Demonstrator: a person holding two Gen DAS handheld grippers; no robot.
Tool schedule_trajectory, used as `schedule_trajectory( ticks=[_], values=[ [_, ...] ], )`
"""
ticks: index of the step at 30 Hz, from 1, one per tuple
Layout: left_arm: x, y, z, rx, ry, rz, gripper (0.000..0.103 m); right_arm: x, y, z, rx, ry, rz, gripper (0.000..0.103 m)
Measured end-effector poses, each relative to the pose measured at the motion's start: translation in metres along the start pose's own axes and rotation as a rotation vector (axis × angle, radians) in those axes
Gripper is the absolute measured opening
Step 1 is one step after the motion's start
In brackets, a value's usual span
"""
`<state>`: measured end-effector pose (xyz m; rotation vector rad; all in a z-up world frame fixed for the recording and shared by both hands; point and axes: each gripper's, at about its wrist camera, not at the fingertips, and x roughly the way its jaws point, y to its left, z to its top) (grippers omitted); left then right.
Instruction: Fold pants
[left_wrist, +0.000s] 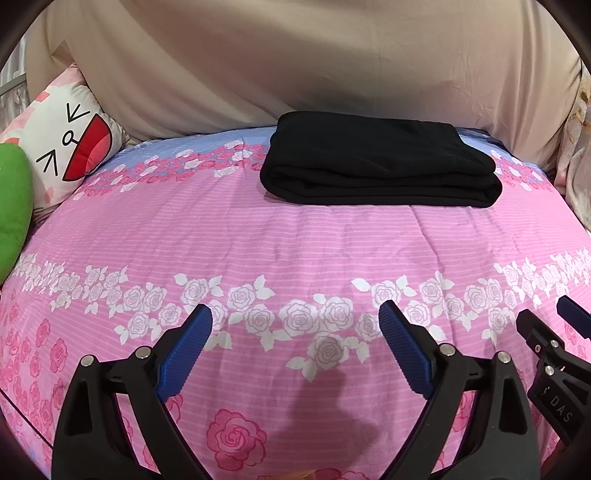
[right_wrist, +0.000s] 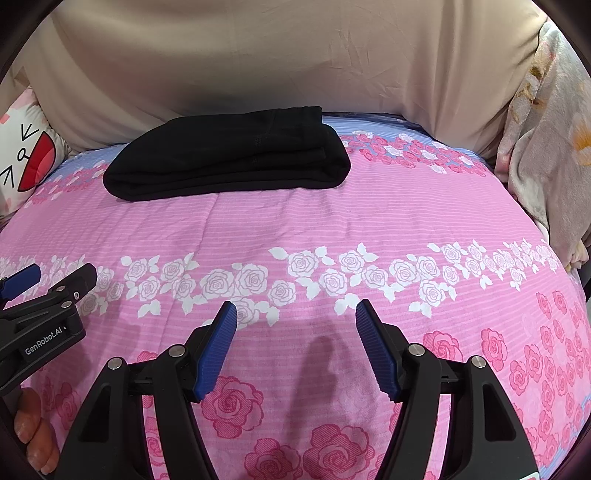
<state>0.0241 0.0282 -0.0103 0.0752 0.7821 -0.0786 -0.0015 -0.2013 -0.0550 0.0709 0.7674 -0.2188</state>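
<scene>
- The bedspread (left_wrist: 258, 236), pink with bands of white and pink roses and a blue strip along its far edge, lies under both pairs of jaws and spreads well ahead of them.
- A beige sheet (left_wrist: 295, 62) hangs as a backdrop beyond the bedspread's far edge.
- The pants (left_wrist: 380, 166), black and folded into a flat stacked bundle, rest on the bedspread well ahead of the left jaws and slightly to their right; from the right jaws they lie ahead and to the left (right_wrist: 229, 155).
- A floral blanket (right_wrist: 546, 147) is heaped far ahead and right of the right jaws.
- A white cushion (left_wrist: 74, 147) with a drawn face and a red mouth leans far ahead and left of the left jaws, with a green cushion (left_wrist: 13, 206) just beside it.
- The left gripper (left_wrist: 295, 321) has its jaws spread wide, nothing between them, above the bedspread.
- The right gripper (right_wrist: 295, 314) likewise stands with jaws parted and holding nothing, just beside the left one.
</scene>
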Motion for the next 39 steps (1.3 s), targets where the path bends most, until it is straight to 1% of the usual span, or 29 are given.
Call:
schedule_trajectory(
  ticks=[20, 26, 31, 32, 34, 39],
  values=[
    [-0.0005, -0.0003, 0.0006, -0.001, 0.002, -0.001, 0.089, 0.0008, -0.0002, 0.0003, -0.006, 0.002, 0.000, 0.066],
    [0.0026, -0.0019, 0.0002, 0.008, 0.015, -0.014, 0.089, -0.0001, 0.0000, -0.0002, -0.009, 0.005, -0.001, 0.066],
    [0.0049, 0.0011, 0.0000, -0.010, 0.025, -0.006, 0.089, 0.0014, -0.0012, -0.0003, -0.014, 0.009, 0.000, 0.066],
    [0.0056, 0.0015, 0.0002, -0.012, 0.029, -0.001, 0.089, 0.0010, -0.0020, -0.0006, -0.014, 0.008, 0.000, 0.067],
    [0.0066, 0.0018, 0.0003, -0.014, 0.035, 0.010, 0.089, 0.0016, -0.0011, -0.0001, -0.016, 0.007, 0.000, 0.071],
    [0.0060, 0.0001, 0.0002, -0.002, 0.034, -0.003, 0.089, 0.0044, -0.0052, 0.0018, -0.031, 0.003, 0.002, 0.073]
  ],
)
